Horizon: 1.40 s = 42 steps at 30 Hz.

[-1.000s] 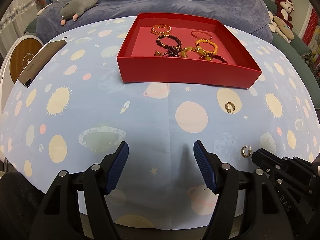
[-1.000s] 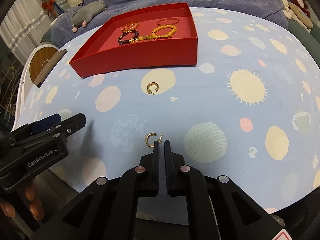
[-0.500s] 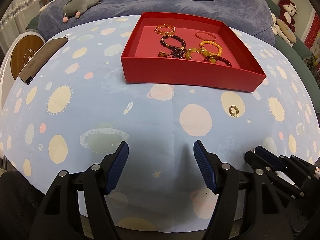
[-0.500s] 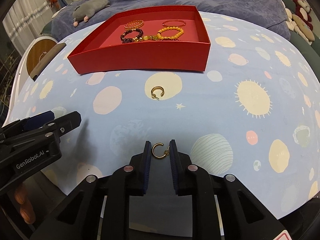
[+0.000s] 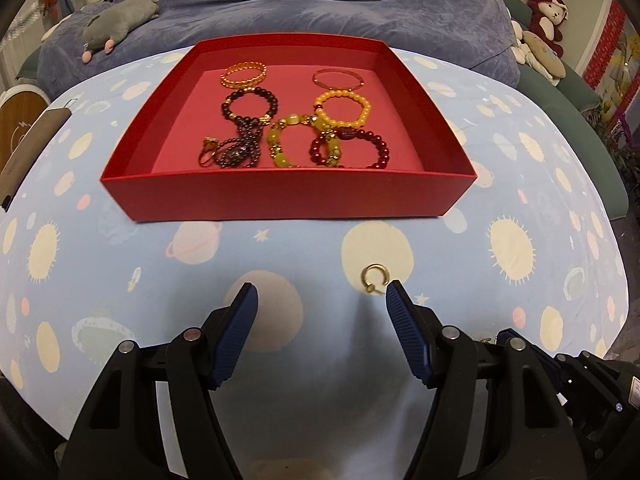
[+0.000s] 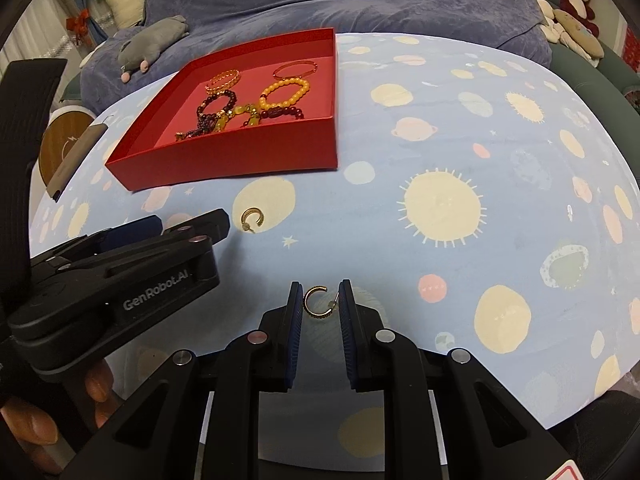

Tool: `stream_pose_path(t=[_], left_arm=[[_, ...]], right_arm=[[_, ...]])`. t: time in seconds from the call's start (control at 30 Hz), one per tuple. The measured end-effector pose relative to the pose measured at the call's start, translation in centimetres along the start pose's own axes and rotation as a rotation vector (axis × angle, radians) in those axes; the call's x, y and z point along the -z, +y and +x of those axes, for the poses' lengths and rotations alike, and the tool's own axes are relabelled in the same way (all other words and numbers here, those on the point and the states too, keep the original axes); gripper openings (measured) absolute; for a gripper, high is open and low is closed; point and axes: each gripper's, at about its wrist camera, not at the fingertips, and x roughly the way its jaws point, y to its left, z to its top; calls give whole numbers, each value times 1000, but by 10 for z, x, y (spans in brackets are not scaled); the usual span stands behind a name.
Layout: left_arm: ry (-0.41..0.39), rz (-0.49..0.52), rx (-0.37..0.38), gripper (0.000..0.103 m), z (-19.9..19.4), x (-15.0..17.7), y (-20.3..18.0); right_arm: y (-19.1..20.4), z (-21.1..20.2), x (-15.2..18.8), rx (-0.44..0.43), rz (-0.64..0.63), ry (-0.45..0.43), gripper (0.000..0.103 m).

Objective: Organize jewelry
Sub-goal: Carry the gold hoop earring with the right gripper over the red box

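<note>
A red tray (image 5: 280,196) holds several bead bracelets and bangles; it also shows in the right wrist view (image 6: 240,160). A gold hoop earring (image 5: 374,278) lies on the space-print cloth just ahead of my open left gripper (image 5: 322,296), near its right finger. The same earring shows in the right wrist view (image 6: 253,218). A second gold hoop earring (image 6: 316,301) sits between the fingers of my right gripper (image 6: 319,294), which is partly open around it with small gaps either side.
A grey plush toy (image 5: 116,20) and a blue blanket (image 5: 320,4) lie beyond the table. A brown flat case (image 5: 24,156) rests at the table's left edge. Red plush toys (image 5: 546,16) sit at the far right.
My left gripper moved forward and right to the first earring. My right gripper opened from shut and now straddles the second earring.
</note>
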Motion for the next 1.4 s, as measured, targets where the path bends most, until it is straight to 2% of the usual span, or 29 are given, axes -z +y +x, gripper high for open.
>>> stream_pose_path(t=[0.13, 0.23, 0.3, 0.43, 0.6, 0.87, 1.4], left_arm=[[8, 22, 15, 57, 12, -5, -13], [25, 27, 33, 47, 19, -6, -18], [17, 39, 21, 40, 21, -4, -20], [-1, 89, -3, 35, 22, -3, -25], [-13, 118, -22, 16, 22, -2, -27], [8, 70, 5, 16, 14, 3, -7], [5, -11, -34, 16, -34, 14, 38]], right_arm=[[-11, 3, -7, -6, 26, -4, 17], [-16, 6, -10, -5, 34, 0, 17], [-18, 9, -9, -7, 42, 4, 17], [-20, 11, -9, -8, 47, 8, 17], [-20, 9, -9, -5, 44, 6, 17], [-5, 0, -9, -15, 8, -7, 17], [51, -28, -12, -46, -92, -64, 17]])
